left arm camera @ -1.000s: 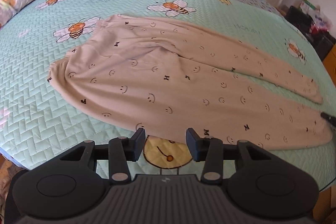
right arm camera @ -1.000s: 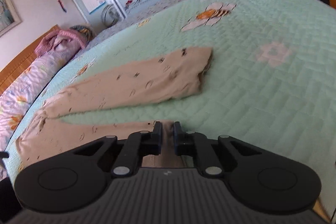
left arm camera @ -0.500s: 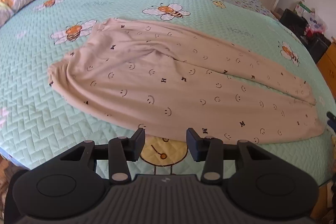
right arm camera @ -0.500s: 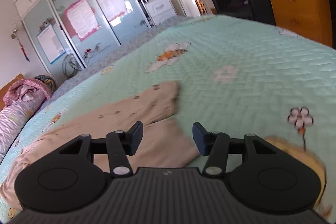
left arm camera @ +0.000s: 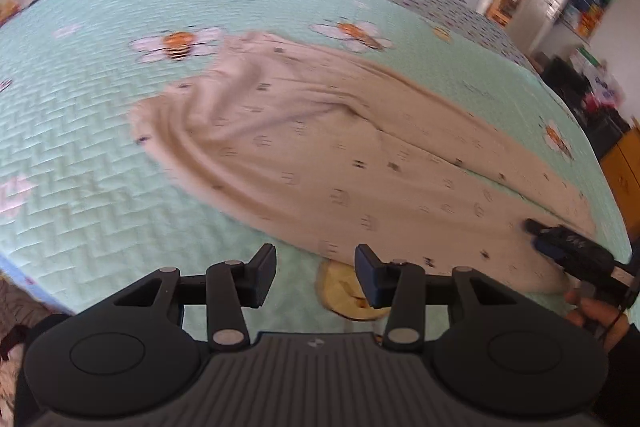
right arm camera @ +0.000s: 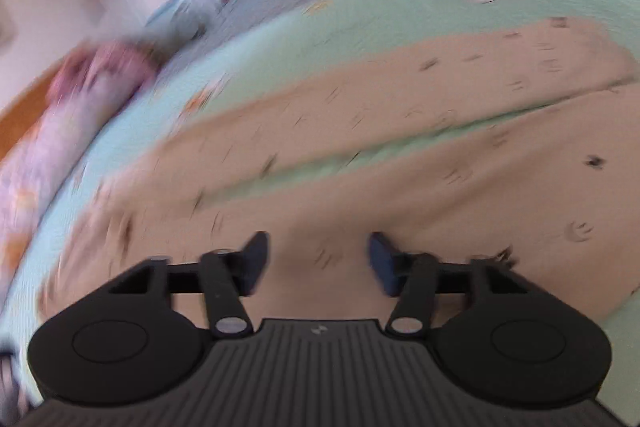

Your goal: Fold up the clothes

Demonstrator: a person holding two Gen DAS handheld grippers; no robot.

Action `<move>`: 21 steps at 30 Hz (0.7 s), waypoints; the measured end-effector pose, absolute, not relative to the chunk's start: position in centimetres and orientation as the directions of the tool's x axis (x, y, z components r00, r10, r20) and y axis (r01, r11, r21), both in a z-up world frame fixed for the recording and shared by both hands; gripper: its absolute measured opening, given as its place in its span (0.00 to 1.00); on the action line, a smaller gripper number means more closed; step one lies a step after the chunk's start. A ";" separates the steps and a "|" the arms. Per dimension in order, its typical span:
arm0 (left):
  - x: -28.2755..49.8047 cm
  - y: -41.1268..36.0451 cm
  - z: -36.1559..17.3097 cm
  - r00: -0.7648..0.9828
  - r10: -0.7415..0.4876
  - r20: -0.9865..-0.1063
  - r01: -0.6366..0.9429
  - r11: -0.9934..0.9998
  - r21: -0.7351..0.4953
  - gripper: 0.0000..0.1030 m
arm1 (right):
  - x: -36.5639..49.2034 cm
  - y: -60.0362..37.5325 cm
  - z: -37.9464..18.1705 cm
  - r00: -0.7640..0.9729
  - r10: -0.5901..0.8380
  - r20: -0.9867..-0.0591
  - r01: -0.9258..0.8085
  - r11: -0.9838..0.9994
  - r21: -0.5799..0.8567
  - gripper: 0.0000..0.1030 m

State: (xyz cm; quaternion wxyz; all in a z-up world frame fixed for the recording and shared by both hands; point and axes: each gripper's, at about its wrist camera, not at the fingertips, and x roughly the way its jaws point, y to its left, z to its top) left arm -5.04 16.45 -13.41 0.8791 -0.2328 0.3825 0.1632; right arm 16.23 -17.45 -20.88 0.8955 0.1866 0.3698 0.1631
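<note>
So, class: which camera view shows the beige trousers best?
The left wrist view: the beige trousers lie nearly whole, waistband to leg ends. The right wrist view shows only both legs, close and heavily blurred.

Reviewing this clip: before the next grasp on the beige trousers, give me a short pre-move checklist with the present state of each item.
1. Left gripper open and empty: ok.
2. Right gripper free of cloth: ok; its jaws have just been closing slightly, with nothing pinched between them.
3. Beige trousers spread on the bedspread: ok, both legs side by side.
4. Waistband smooth: not ok, folds run through the cloth there.
5. Right gripper over a trouser leg: ok.
6. Exact grasp point: cannot tell, the right wrist view is blurred.
</note>
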 end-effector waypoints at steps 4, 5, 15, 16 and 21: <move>-5.8 18.5 -14.1 0.665 0.145 -0.733 -0.491 0.824 -0.282 0.47 | 12.5 -20.6 -18.2 0.798 0.334 -0.502 -0.041 0.861 0.507 0.54; -5.7 18.5 -14.4 0.668 0.152 -0.729 -0.488 0.829 -0.275 0.47 | 11.1 -20.8 -17.9 0.797 0.366 -0.479 -0.066 0.843 0.534 0.61; -5.2 17.1 -16.2 0.687 0.182 -0.704 -0.435 0.879 -0.197 0.59 | 2.7 -13.9 -18.8 0.609 0.586 -0.535 -0.263 0.785 0.560 0.66; -5.4 17.8 -16.4 0.683 0.192 -0.705 -0.453 0.868 -0.203 0.61 | 2.2 -13.2 -18.1 0.601 0.598 -0.530 -0.293 0.782 0.551 0.66; -5.1 23.6 -18.5 0.652 0.167 -0.739 -0.583 0.734 -0.349 0.62 | 1.1 -10.3 -16.3 0.555 0.648 -0.522 -0.354 0.752 0.556 0.67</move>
